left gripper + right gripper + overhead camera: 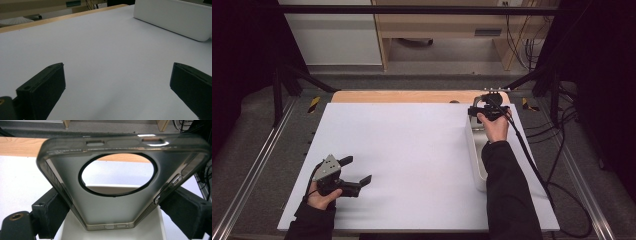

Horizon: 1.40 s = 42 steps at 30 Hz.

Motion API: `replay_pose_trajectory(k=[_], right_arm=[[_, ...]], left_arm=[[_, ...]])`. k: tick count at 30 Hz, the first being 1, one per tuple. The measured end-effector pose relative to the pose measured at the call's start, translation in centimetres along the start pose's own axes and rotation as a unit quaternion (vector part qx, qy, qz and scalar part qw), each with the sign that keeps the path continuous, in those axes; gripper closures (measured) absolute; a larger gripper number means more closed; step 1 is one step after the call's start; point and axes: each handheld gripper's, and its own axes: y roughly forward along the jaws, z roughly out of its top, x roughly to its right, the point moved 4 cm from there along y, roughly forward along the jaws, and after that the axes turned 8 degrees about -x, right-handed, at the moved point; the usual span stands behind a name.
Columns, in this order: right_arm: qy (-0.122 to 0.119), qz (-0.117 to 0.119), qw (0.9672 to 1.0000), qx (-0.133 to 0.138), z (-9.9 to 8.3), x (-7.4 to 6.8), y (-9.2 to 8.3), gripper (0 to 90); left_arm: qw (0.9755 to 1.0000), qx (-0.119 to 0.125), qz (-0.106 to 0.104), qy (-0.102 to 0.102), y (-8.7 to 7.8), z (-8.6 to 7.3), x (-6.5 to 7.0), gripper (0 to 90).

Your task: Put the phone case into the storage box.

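A clear smoky phone case (107,206) with a large round camera hole is clamped by its two long sides between the black jaws of my right gripper (112,216). In the high view my right gripper (490,101) holds the case (497,91) over the far end of a long white tray (475,150) at the table's right side. My left gripper (358,170) rests low on the white table top (412,150) near the front left, its jaws wide apart with nothing between them. The left gripper (117,82) faces bare table, with the tray (175,20) beyond.
A wooden strip (402,96) runs along the table's far edge. Metal rails (257,165) flank the table on both sides, and black cables (557,195) trail off to the right. The tray's pale floor (75,228) lies under the held case.
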Motion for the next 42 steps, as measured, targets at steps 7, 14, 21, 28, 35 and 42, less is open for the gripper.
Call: replay_pose_trajectory(k=[7,14,21,28,35,42], right_arm=[[-0.001,-0.002,1.0,-0.006,-0.19,-0.14,0.41,11.4],[0.0,-0.005,1.0,-0.005,-0.23,-0.13,0.62,11.4],[0.001,-0.006,1.0,-0.001,-0.23,-0.17,0.72,11.3],[0.0,-0.006,1.0,0.001,-0.23,-0.18,0.78,11.0],[-0.001,0.0,1.0,-0.001,-0.23,-0.19,0.92,7.8],[-0.01,0.007,0.9999,0.005,-0.12,-0.26,0.56,2.3]], left_arm=[[1.0,-0.001,-0.001,0.0,0.04,-0.02,0.01,0.0],[1.0,-0.002,-0.001,0.001,0.07,-0.04,0.0,0.0],[1.0,-0.002,-0.001,0.001,0.08,-0.04,0.01,0.0],[1.0,-0.002,-0.001,0.001,0.09,-0.05,0.01,0.0],[1.0,-0.002,-0.002,0.001,0.09,-0.05,0.0,0.0],[1.0,-0.002,-0.001,0.001,0.11,-0.05,0.0,0.0]])
